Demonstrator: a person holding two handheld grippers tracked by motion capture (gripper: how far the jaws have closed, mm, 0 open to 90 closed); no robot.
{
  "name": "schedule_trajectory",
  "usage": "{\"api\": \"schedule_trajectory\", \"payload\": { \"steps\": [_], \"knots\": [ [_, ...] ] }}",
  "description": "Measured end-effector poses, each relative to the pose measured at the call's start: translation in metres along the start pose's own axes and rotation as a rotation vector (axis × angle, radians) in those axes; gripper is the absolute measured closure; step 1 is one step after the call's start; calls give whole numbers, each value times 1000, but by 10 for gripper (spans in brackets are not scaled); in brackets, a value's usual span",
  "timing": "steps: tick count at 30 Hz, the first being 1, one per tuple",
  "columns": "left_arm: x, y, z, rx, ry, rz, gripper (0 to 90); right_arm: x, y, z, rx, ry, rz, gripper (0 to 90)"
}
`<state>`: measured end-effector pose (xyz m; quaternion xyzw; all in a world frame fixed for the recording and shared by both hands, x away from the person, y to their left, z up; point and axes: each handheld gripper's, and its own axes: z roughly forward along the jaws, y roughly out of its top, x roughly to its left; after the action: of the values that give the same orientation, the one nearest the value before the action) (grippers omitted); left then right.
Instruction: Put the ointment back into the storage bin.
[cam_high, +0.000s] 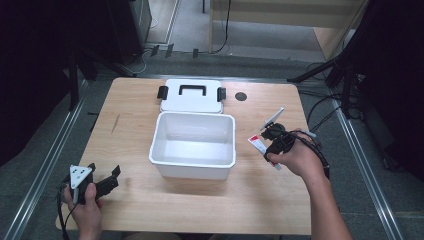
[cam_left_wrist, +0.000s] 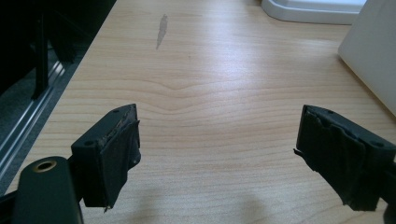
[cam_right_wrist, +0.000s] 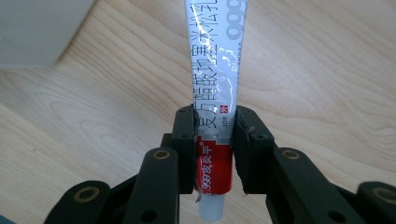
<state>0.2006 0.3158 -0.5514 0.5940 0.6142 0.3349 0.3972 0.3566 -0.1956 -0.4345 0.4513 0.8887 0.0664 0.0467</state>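
Right gripper (cam_right_wrist: 215, 140): jaws clamped on ointment tube (cam_right_wrist: 215, 84), centre right of high view.
Left gripper (cam_left_wrist: 217, 154): jaws apart, idle, lower left.
Done: tube grasped.
Left: placing into 1 open white box (cam_high: 193, 161).

A light wooden worktop (cam_high: 150, 200) is standing on a grey floor (cam_high: 250, 60), with metal rails (cam_high: 45, 165) running along both of its sides. Dark equipment (cam_high: 125, 25) is sitting in shadow at the far left, and a black stand's legs (cam_high: 325, 67) are spreading at the far right. Pale wooden furniture (cam_high: 300, 15) is lining the back, with cables (cam_high: 320, 107) trailing across the floor.
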Motion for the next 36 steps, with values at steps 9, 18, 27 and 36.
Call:
{"api": "schedule_trajectory", "payload": {
  "steps": [9,18,27,36],
  "knots": [
    [1,0,0,7,-2,-6,141,3,16,-38,-40,3,11,729],
    [1,0,1,7,-3,-8,141,18,34,-64,-70,5,-25,729],
    [1,0,1,8,-5,-11,141,42,54,-70,-78,11,-65,729],
    [1,1,1,12,-7,-13,141,62,71,-67,-84,30,-115,729]
  ]
}}
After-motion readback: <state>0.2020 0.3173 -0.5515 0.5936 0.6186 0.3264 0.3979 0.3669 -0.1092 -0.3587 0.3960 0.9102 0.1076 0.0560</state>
